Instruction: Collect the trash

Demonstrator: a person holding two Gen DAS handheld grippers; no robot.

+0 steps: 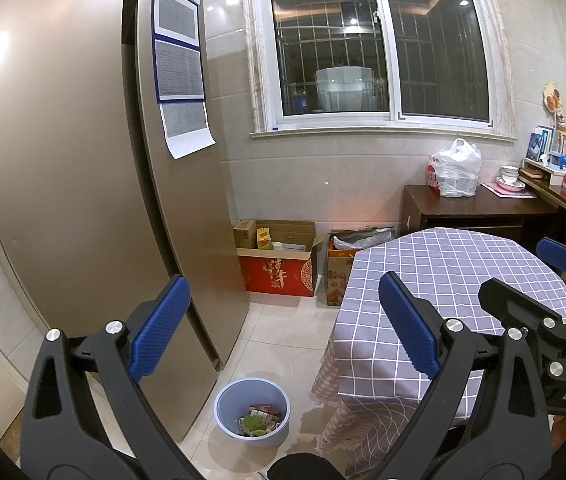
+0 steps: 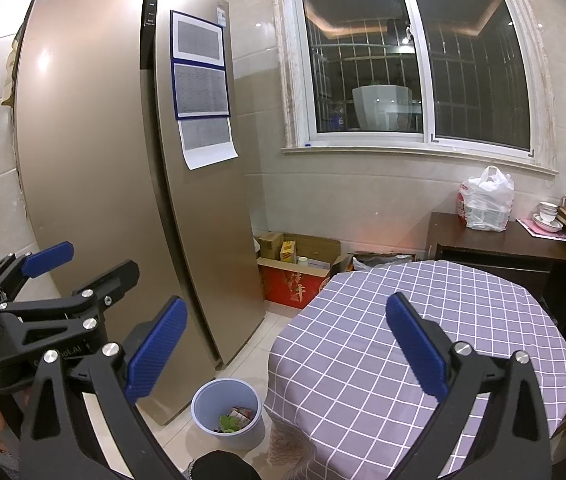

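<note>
A pale blue bin (image 1: 252,411) (image 2: 227,413) stands on the tiled floor between the fridge and the table, with wrappers and green scraps (image 1: 260,420) (image 2: 234,419) inside. My left gripper (image 1: 285,324) is open and empty, held high above the bin. My right gripper (image 2: 283,344) is also open and empty, raised over the near edge of the round table with its purple checked cloth (image 1: 451,276) (image 2: 423,320). Each gripper shows at the side of the other's view: the right one (image 1: 539,280) and the left one (image 2: 79,264), both with fingers apart.
A tall bronze fridge (image 1: 83,160) (image 2: 123,168) fills the left. Open cardboard boxes (image 1: 279,256) (image 2: 297,266) sit under the window. A dark side table (image 1: 479,208) (image 2: 515,244) carries a white plastic bag (image 1: 455,169) (image 2: 486,199) and bowls (image 1: 510,179).
</note>
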